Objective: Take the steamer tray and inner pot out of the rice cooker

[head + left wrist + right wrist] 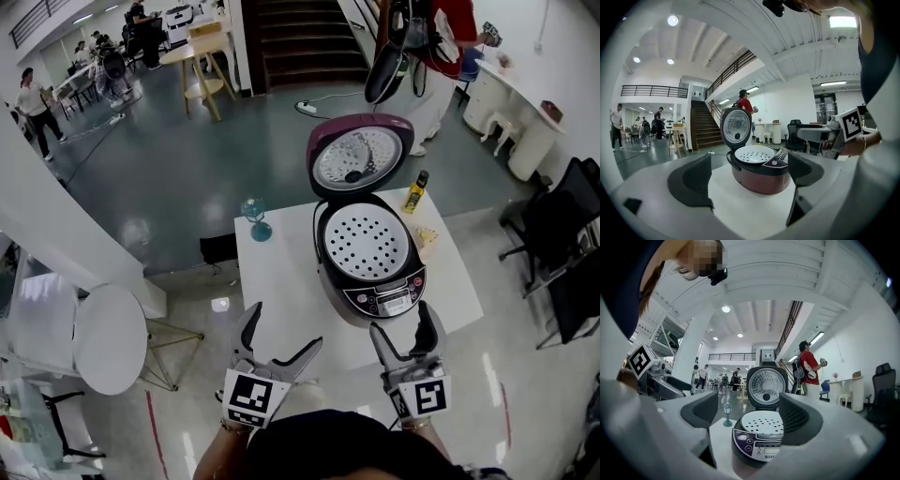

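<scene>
A dark red rice cooker (368, 272) stands on the white table (281, 291) with its lid (358, 155) swung up at the back. A white perforated steamer tray (366, 241) sits in its mouth and hides the inner pot. My left gripper (277, 349) hangs open at the near table edge, left of the cooker. My right gripper (405, 336) is open just in front of the cooker's control panel (389, 298). The left gripper view has the cooker (759, 171) ahead between the fingers; the right gripper view has the tray (761, 422) close ahead.
A small teal glass (257, 221) stands at the table's far left corner. A yellow bottle (415, 192) and a small snack item (427, 236) lie right of the cooker. A round white stool (108, 337) is left of the table, black chairs (562, 244) at right. A person (441, 37) stands behind.
</scene>
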A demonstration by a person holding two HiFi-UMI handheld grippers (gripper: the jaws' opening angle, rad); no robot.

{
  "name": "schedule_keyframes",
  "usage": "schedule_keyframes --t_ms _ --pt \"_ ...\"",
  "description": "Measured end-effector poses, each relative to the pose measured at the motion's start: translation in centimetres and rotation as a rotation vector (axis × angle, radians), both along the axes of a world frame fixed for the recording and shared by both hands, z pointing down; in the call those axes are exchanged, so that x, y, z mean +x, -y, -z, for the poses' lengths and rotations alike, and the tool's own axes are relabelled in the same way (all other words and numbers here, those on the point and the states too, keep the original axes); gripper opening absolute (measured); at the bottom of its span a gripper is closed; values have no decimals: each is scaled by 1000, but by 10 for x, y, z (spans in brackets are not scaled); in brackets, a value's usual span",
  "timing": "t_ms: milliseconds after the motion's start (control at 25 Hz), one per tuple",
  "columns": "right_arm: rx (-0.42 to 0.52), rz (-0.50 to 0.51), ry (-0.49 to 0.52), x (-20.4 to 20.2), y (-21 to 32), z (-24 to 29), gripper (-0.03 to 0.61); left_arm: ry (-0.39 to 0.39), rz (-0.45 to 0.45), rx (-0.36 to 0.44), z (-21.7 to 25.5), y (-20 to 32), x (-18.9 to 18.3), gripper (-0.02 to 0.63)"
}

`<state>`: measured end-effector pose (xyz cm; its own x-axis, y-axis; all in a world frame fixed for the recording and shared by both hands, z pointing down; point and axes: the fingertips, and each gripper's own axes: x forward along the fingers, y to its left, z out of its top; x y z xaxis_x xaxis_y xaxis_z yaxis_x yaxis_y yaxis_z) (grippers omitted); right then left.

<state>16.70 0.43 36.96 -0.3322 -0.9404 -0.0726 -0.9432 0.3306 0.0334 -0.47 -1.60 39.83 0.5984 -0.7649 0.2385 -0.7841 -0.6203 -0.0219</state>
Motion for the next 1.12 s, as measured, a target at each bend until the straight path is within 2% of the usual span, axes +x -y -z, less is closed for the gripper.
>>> schedule_keyframes --t_ms 280,440,680,840,1000,1120 --pt "-6 -36 -12 2 41 -3 402 15 -17 3 -5 34 -9 505" --pt "-14 -61 -7 7 54 -5 402 -1 -5 -3 -7 51 -12 505" --pt "-29 -95 -82 23 64 -11 402 13 0 -29 -15 62 -9 505" --pt "-62 -115 -91 39 75 -12 402 19 21 -41 -14 75 -6 505" --pt "-92 -100 -121 48 94 -12 402 59 47 -58 -13 91 1 503" --pt "-128 -77 -174 57 110 -14 402 56 41 -69 -10 100 17 505"
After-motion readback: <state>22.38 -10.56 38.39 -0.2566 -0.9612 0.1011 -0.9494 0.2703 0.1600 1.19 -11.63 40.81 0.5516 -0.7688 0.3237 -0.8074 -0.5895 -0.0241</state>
